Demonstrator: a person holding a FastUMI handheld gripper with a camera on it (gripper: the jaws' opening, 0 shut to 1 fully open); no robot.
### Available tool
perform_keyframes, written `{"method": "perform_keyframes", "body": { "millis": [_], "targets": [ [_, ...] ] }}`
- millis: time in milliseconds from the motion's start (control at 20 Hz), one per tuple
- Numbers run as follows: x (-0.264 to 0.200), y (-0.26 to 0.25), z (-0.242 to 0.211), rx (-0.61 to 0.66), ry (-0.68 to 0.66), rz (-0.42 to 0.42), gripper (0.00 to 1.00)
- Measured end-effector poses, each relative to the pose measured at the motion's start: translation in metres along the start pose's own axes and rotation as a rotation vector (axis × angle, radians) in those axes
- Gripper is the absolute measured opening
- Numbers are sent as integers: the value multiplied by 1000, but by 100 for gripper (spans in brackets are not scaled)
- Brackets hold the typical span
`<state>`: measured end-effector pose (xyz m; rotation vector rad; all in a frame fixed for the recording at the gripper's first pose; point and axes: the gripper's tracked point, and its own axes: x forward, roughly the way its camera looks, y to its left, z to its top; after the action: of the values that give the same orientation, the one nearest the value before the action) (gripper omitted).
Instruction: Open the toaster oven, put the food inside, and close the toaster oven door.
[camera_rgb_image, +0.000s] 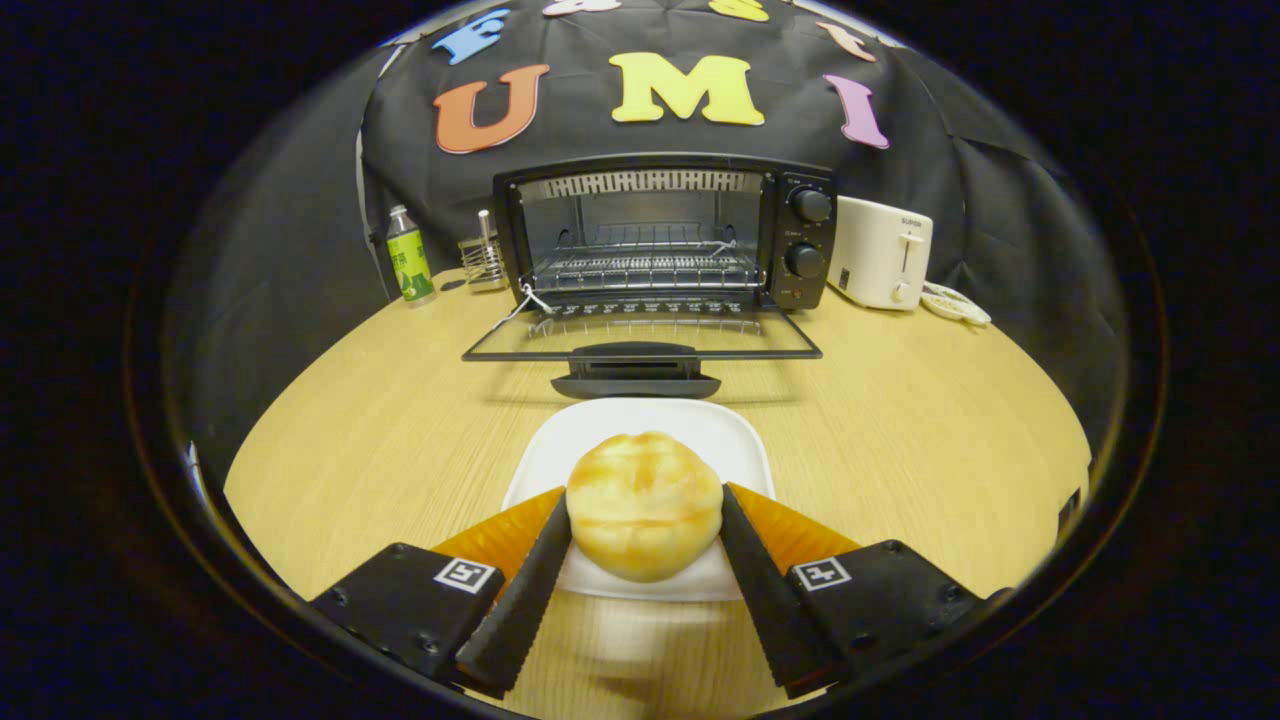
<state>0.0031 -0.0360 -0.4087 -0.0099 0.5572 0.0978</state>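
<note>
A round golden bun sits between my two fingers, and both fingers press against its sides, so my gripper is shut on it. The bun is over a white plate on the wooden table; whether it rests on the plate or hangs just above it I cannot tell. Beyond the plate stands the black toaster oven with its glass door folded down flat toward me. The wire rack inside is bare. The door's handle lies just ahead of the plate.
A green-labelled bottle and a small wire holder stand left of the oven. A white toaster and a small dish are to its right. A string hangs at the door's left hinge. Bare wooden table flanks the plate.
</note>
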Motion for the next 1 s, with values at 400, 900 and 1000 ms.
{"method": "perform_keyframes", "body": {
  "millis": [400, 900, 1000],
  "targets": [
    [-44, 6, 55, 104, -186, 143, 88],
    [-68, 30, 153, 435, -447, 407, 87],
    [-56, 20, 173, 498, -519, 404, 87]
  ]
}}
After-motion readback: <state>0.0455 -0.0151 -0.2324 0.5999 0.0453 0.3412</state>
